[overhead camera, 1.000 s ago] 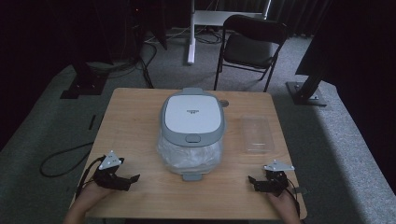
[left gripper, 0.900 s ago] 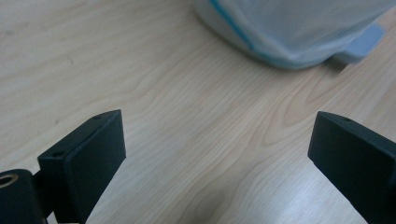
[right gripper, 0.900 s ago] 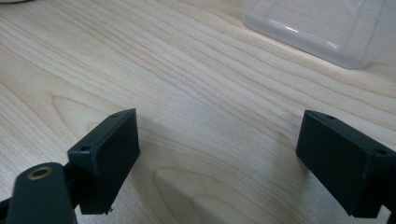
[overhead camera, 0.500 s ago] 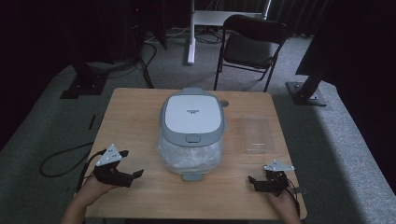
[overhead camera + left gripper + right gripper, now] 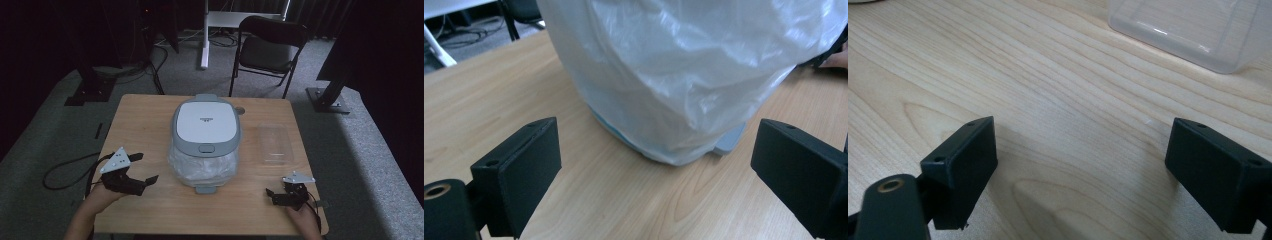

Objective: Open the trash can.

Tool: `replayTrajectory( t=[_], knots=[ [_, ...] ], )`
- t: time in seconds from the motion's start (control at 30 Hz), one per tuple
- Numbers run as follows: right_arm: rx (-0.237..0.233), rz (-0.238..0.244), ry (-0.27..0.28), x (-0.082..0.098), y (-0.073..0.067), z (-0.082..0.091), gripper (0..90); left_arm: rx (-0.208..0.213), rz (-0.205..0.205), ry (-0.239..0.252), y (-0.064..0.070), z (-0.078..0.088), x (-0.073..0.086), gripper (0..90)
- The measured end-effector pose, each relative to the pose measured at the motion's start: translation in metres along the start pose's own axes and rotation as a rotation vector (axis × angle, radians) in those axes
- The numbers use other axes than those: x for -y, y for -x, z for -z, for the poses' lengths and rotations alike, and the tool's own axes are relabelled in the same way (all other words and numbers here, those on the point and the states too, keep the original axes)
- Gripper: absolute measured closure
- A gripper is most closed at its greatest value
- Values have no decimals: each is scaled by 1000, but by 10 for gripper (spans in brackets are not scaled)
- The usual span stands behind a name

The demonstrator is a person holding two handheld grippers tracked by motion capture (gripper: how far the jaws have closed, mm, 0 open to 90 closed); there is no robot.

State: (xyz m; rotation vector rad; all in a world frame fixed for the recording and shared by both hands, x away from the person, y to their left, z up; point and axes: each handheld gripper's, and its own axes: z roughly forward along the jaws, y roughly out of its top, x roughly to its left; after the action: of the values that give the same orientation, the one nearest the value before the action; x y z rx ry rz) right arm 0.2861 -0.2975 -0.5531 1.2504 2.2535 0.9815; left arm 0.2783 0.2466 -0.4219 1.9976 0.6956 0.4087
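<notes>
Black left gripper (image 5: 145,169) and right gripper (image 5: 272,195) gape wide, empty.

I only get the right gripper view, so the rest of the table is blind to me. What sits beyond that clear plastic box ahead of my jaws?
Observer: To the left of the clear plastic box stands a rice cooker with its grey lid shut.
Operator: Is the cooker bare?
Observer: No, a clear plastic bag wraps its body below the lid.
Operator: And the left hand-held gripper?
Observer: The left hand-held gripper is open at the table's front left, aimed at the bag and apart from it.
</notes>
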Motion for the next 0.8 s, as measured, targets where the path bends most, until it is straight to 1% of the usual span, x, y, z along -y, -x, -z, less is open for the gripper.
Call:
replayTrajectory(
  t=[0.1,0.17,0.27,0.3,0.33,0.37,0.4,0.47,0.53,0.57,0.63,0.67,0.73,0.77,0.8],
  knots=[
    [0,0,0,0,0,0,126,6,-6,13,1,1,-5,68],
    [0,0,0,0,0,0,126,19,-5,28,3,3,-9,68],
    [0,0,0,0,0,0,126,28,-16,41,5,5,-15,68],
    [0,0,0,0,0,0,126,36,-21,56,6,7,-19,68],
    [0,0,0,0,0,0,126,36,-21,56,6,7,-19,68],
    [0,-1,0,0,0,0,126,50,-23,73,6,9,-24,68],
    [0,-1,0,0,0,0,126,50,-23,73,6,9,-24,67],
    [0,0,0,0,0,0,126,55,-23,93,6,10,-28,67],
    [0,0,0,0,0,0,126,72,-15,115,6,12,-32,67],
    [0,0,0,0,0,0,126,71,-19,122,6,12,-34,68],
    [0,0,0,0,0,0,126,79,-27,125,8,13,-37,67],
    [0,0,0,0,0,0,126,71,-34,126,8,13,-39,67],
    [0,0,0,0,0,0,126,78,-42,133,9,14,-43,68],
    [0,0,0,0,0,0,126,74,-47,136,10,14,-46,68],
    [0,0,0,0,0,0,126,83,-50,138,11,15,-48,67]
  ],
)
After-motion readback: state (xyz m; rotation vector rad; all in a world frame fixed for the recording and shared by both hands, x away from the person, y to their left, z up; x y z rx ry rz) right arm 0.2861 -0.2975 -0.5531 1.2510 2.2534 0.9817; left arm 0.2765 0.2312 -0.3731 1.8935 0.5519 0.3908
